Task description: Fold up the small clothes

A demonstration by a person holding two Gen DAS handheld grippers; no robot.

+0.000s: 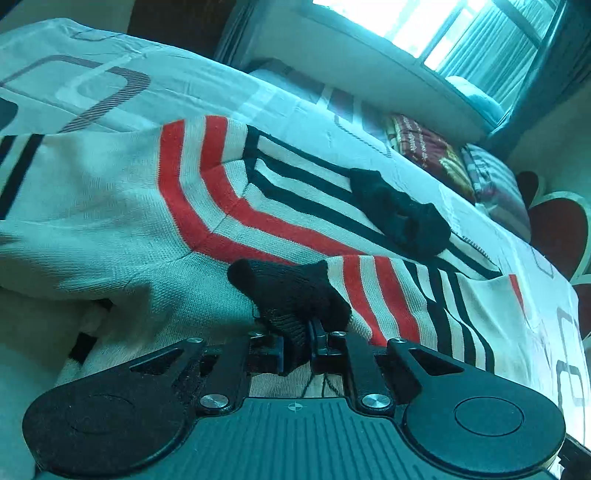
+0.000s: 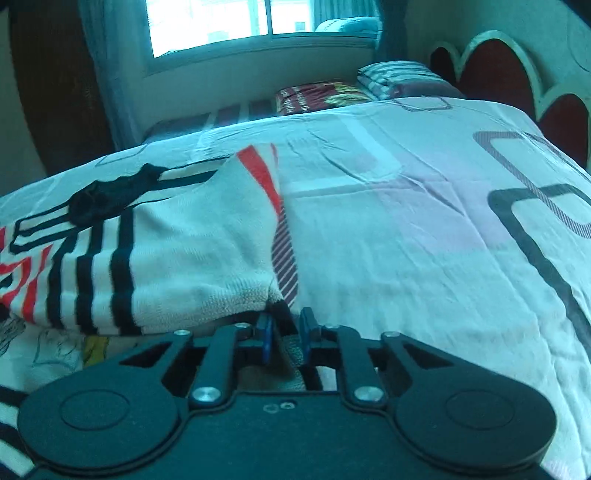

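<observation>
A white knit sweater (image 1: 110, 206) with red and black stripes lies spread on the bed. My left gripper (image 1: 299, 343) is shut on a black sleeve cuff (image 1: 291, 295) of it, low over the sweater. A second black cuff (image 1: 402, 214) lies farther back on the striped part. In the right wrist view my right gripper (image 2: 284, 336) is shut on the sweater's hem corner (image 2: 273, 299), at the right edge of the sweater (image 2: 177, 258). The far black cuff (image 2: 107, 199) shows at the left there.
The bed has a white sheet with grey square prints (image 2: 424, 221). Folded blankets and a striped pillow (image 2: 399, 77) lie at the far end. A red scalloped headboard (image 2: 517, 74) stands at the right. A window (image 2: 236, 26) is behind the bed.
</observation>
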